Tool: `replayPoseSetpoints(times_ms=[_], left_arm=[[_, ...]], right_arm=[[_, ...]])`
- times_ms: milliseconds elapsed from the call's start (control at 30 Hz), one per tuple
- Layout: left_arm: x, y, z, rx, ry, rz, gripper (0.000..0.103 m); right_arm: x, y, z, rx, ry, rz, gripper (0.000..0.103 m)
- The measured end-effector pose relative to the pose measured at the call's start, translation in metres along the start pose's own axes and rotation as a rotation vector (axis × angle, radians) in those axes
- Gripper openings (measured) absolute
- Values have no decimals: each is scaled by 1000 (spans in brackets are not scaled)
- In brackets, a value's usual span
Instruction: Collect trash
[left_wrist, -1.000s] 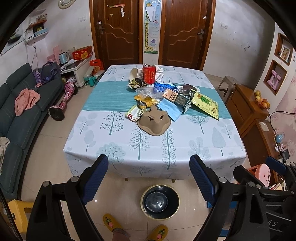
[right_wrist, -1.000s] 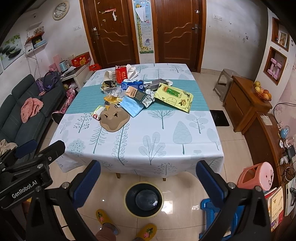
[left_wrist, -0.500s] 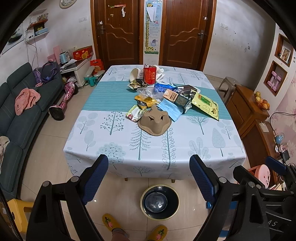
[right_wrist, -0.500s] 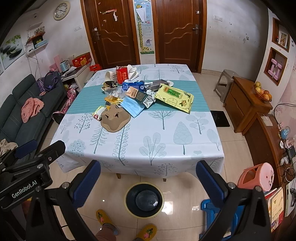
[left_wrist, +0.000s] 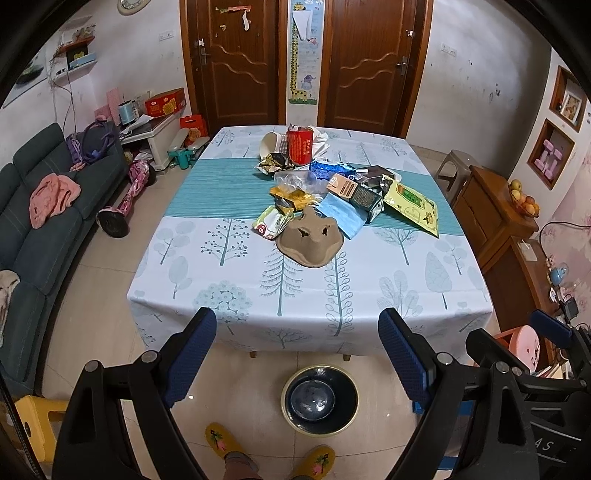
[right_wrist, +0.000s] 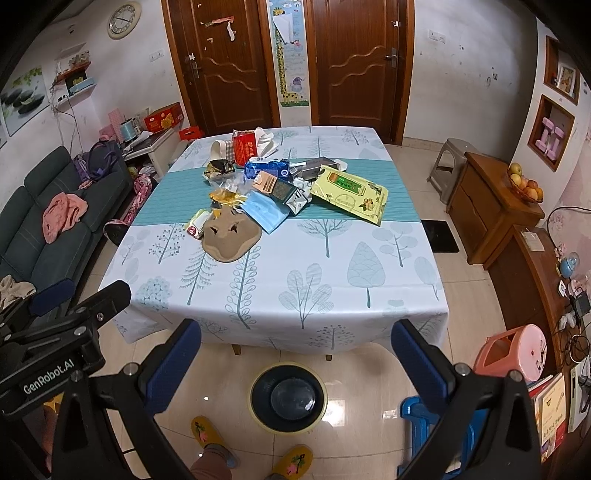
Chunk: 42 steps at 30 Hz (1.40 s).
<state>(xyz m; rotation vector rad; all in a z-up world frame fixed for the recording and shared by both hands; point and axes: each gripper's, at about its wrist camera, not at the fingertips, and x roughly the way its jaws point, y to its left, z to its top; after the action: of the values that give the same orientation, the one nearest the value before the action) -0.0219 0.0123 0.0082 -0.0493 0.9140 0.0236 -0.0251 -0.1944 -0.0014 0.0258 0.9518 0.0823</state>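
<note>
Both grippers spread wide and empty, short of the tabletop's near edge.

Left gripper (left_wrist: 297, 354) and right gripper (right_wrist: 295, 363) above a dark trash bin (left_wrist: 319, 399), nothing visible inside. Bare tabletop (right_wrist: 295, 280) beyond the bin; trash pile (left_wrist: 325, 195) farther, mid-table. Clock (right_wrist: 124, 19) whole only in the right view.

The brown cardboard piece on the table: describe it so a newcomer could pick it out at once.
Start at the table with the tree-print cloth and find the heap of trash along its teal stripe. The brown cardboard piece lies at the heap's near edge, on the pale part of the cloth, beside a blue face mask. It alone is plain, unprinted, domed pulp with two small torn holes.
</note>
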Motion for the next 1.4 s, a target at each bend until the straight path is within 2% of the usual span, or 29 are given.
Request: replayPoseSetpoints(times_ms=[633, 867, 1033, 1167, 1333, 1400], left_arm=[[3, 3, 4, -17, 1, 22, 88], [4, 16, 16, -32, 11, 61, 88], [28, 42, 31, -60, 69, 82, 88], [55, 62, 49, -37, 126, 95, 88], [88, 80, 81, 68, 153, 59, 88], [104, 83, 94, 125, 170, 32, 88]], right_arm=[[0, 8, 7, -9, -2, 9, 103], [7, 18, 21, -16, -9, 33, 103], [22, 28, 33, -22, -8, 40, 103], [40, 39, 49, -4, 3, 27, 103], [68, 55, 72, 49, 28, 19, 101], [81, 60, 80, 86, 49, 30, 95]])
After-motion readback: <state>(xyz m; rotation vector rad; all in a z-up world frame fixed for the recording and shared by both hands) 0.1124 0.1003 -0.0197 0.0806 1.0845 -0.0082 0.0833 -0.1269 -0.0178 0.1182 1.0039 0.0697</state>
